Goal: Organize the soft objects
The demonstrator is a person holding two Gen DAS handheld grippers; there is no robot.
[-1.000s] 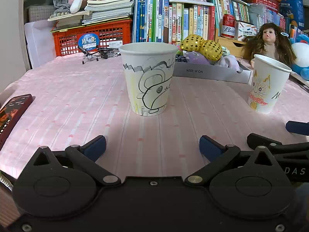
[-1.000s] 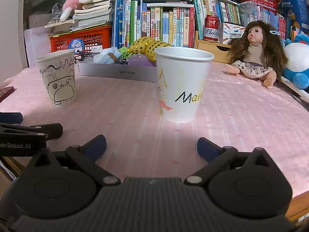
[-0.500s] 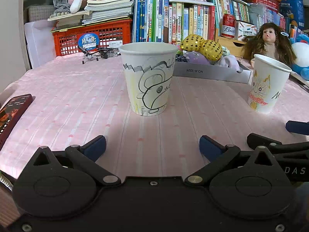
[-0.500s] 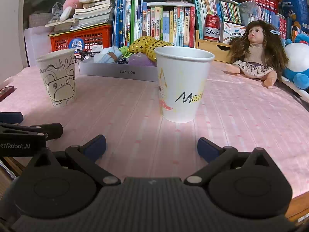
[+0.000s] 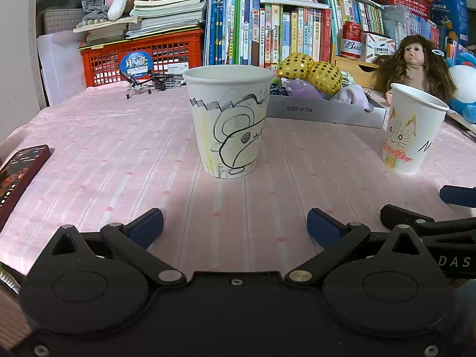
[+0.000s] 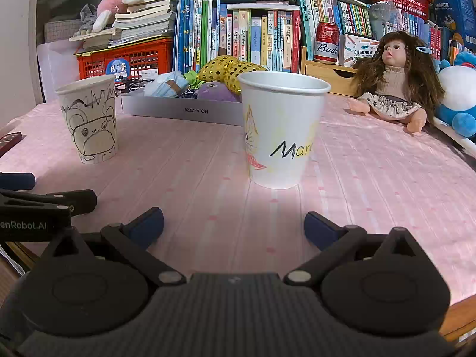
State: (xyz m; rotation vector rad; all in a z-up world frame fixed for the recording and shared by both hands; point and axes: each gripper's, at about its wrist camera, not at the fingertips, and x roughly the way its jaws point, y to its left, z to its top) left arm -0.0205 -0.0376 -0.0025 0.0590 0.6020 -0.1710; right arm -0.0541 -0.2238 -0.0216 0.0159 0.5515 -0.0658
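Soft things (gold sequin pouch (image 6: pixel 230 70), purple plush (image 6: pixel 218 92), blue cloth bundle (image 6: pixel 166 84)) lie heaped in grey tray (image 6: pixel 181 110) behind both paper cups. Fits either sorted or awaiting sorting; I cannot tell which. Cup interiors hidden from me. My left tongs (image 5: pixel 235 227) and right tongs (image 6: pixel 233 226) both wide, holding nothing, low over desk (image 6: pixel 372 172), each facing one cup, well short of tray.

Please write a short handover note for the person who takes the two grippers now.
Left gripper: open, holds nothing, facing the bear-drawing paper cup.
Right gripper: open, holds nothing, facing the cat-drawing paper cup.
Both cups stand upright on the pink cloth. Soft things, including two gold sequin balls, lie in the grey flat box behind.
Whether sorting is finished or pending cannot be told.
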